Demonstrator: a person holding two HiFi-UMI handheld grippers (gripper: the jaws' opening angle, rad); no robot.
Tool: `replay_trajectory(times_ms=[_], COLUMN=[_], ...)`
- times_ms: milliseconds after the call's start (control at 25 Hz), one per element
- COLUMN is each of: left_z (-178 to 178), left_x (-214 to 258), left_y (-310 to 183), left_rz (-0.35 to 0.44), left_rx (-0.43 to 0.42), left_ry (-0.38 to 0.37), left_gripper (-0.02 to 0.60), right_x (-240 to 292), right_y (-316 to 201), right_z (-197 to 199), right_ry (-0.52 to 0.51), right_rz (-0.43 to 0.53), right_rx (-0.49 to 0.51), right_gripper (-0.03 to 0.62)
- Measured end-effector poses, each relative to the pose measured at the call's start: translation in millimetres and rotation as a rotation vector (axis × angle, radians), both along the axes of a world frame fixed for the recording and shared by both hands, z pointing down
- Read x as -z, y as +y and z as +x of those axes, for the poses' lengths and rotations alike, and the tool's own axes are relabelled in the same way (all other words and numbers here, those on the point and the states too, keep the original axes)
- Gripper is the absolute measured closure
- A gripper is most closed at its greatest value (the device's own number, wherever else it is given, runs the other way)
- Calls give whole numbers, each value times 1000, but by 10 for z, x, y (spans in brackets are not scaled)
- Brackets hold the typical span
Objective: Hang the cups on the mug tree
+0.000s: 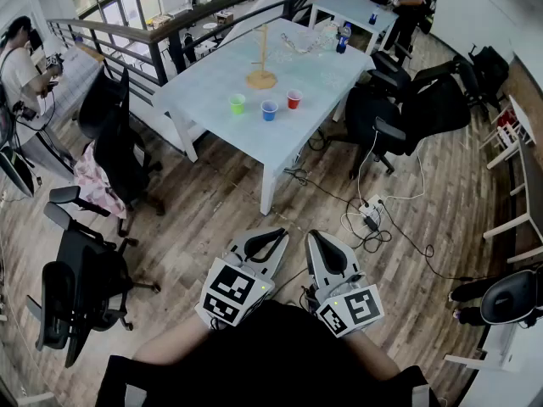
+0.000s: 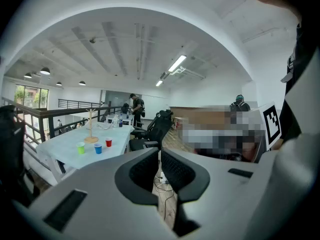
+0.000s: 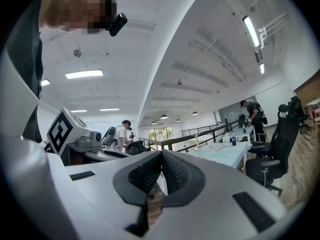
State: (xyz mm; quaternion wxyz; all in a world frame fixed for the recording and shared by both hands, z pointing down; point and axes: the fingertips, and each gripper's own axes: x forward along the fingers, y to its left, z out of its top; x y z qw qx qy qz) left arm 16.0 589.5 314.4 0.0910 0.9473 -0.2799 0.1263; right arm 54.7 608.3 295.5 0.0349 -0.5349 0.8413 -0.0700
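Far ahead on a pale table stand a green cup, a blue cup and a red cup, in a row in front of a wooden mug tree with bare pegs. My left gripper and right gripper are held close to my body over the wooden floor, well short of the table, both shut and holding nothing. The left gripper view shows its shut gripper and, small at the left, the green cup, blue cup, red cup and mug tree. The right gripper sees the mug tree far off.
Black office chairs stand left of the table and right of it. Cables and a power strip lie on the floor between me and the table. A railing runs behind it. People stand at the far left and by a second table.
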Motion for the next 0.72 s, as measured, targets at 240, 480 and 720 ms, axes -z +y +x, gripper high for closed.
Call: replay_trajectory(times_ms=[240, 480, 720], left_z=[55, 257, 639], left_x=[-84, -91, -120], left_y=[-7, 52, 243], left_rz=[-20, -27, -42], left_rx=[-14, -13, -26], left_ry=[-18, -18, -20], left_gripper=[554, 554, 554], right_x=[-15, 25, -15], right_y=[-36, 59, 226], right_z=[64, 245, 612], right_ry=[0, -34, -24], right_rz=[-8, 4, -5], right_rx=[0, 1, -1], right_gripper=[572, 572, 572])
